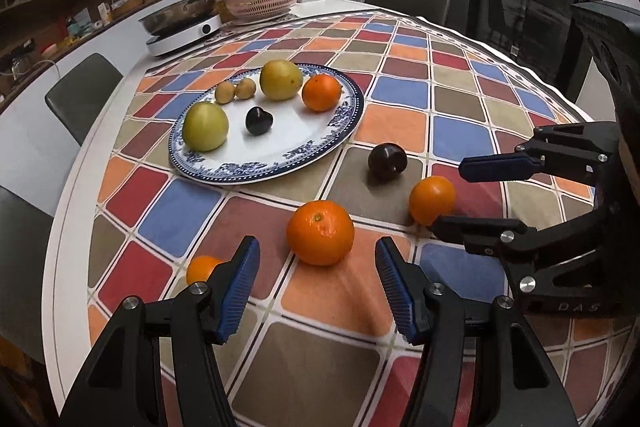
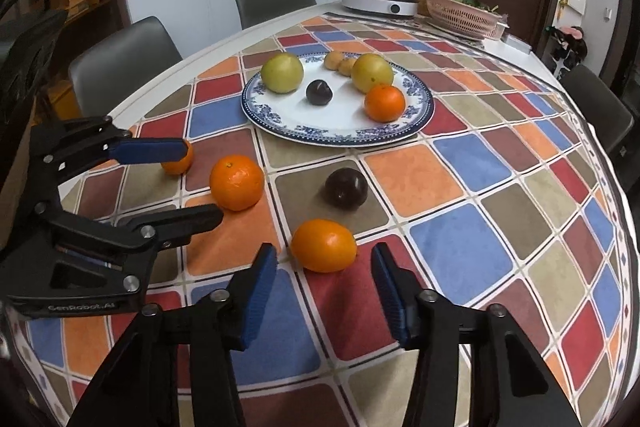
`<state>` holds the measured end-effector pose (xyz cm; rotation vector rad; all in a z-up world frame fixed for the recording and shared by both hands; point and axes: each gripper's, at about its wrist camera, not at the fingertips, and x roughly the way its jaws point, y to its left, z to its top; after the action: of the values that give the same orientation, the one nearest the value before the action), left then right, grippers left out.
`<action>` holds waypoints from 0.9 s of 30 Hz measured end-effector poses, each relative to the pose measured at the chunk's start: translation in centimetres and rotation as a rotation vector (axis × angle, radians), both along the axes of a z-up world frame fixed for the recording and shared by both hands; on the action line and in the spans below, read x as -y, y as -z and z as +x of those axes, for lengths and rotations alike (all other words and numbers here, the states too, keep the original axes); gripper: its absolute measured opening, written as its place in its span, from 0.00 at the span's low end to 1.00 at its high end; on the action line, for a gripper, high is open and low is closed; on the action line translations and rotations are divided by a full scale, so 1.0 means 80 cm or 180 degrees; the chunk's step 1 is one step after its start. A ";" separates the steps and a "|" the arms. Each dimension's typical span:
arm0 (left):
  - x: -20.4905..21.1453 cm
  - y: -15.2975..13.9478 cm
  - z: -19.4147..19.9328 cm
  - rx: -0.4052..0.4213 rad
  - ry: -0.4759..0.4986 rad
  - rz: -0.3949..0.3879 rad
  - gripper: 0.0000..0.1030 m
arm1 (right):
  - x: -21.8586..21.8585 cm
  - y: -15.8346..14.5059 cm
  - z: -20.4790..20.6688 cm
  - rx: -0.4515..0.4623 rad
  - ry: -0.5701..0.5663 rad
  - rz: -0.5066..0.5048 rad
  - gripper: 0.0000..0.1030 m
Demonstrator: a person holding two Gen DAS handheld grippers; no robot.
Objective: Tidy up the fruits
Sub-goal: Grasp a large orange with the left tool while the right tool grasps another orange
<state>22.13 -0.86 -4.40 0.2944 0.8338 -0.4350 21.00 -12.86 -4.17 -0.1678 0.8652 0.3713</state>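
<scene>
Checkered tablecloth fills the foreground — left gripper spread wide just short of an orange, right gripper likewise parted before another orange. Farther back, a plate carries six fruits.

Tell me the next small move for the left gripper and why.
Probably ease the left gripper forward until its open fingers straddle the big orange, then close. That orange lies on the tablecloth just ahead of the fingers, centred between them, and off the plate where other fruit already sits. The right gripper is likewise open before its own orange.
</scene>
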 end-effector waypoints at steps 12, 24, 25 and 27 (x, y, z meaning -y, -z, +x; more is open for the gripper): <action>0.008 0.017 0.029 -0.0231 -0.0103 -0.0121 0.48 | -0.001 0.012 0.015 -0.0080 -0.0055 0.0041 0.44; 0.009 0.017 0.031 -0.0288 -0.0289 -0.0131 0.40 | 0.003 0.016 0.024 -0.0172 -0.0006 0.0189 0.39; 0.009 0.015 0.029 -0.0285 -0.0306 -0.0141 0.39 | 0.002 0.016 0.024 -0.0173 -0.0002 0.0187 0.39; 0.008 0.013 0.026 -0.0279 -0.0335 -0.0158 0.39 | 0.003 0.015 0.024 -0.0182 0.0002 0.0216 0.39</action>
<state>24.24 -1.49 -5.42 0.1854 0.9184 -0.3715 22.88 -13.12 -5.37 -0.0946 0.9077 0.4061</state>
